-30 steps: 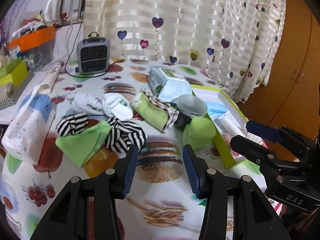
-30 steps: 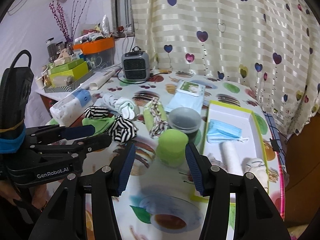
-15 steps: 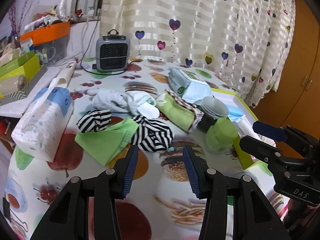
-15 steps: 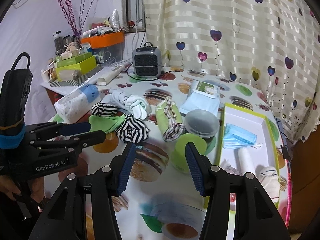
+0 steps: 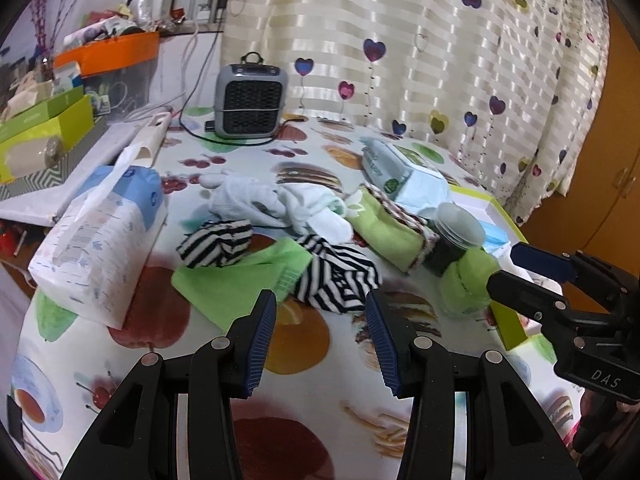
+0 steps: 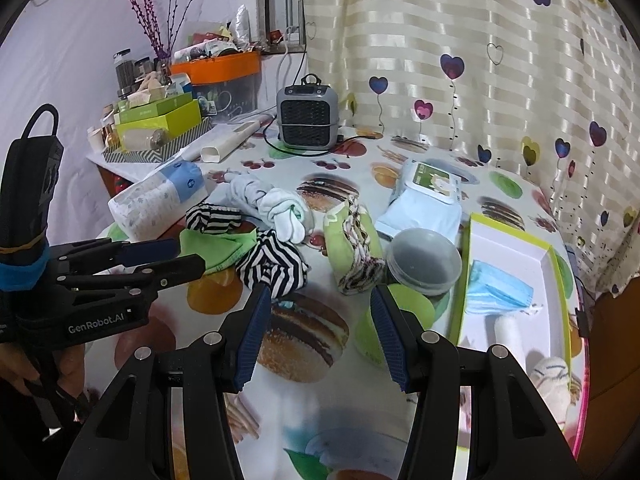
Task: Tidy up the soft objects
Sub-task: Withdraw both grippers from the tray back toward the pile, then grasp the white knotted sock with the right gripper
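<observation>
I am holding my left gripper (image 5: 322,322) and right gripper (image 6: 316,322) wide and empty above the tablecloth (image 5: 300,344), facing the striped socks (image 5: 338,280).

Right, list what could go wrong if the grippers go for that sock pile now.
1. The striped socks lie over the green cloth; the open left gripper may well drag both together.
2. The green jar and grey-lidded jar stand just ahead of the open right gripper, beside the white tray; a sweep might topple them.
3. The two grippers are close together, so they could collide.
</observation>
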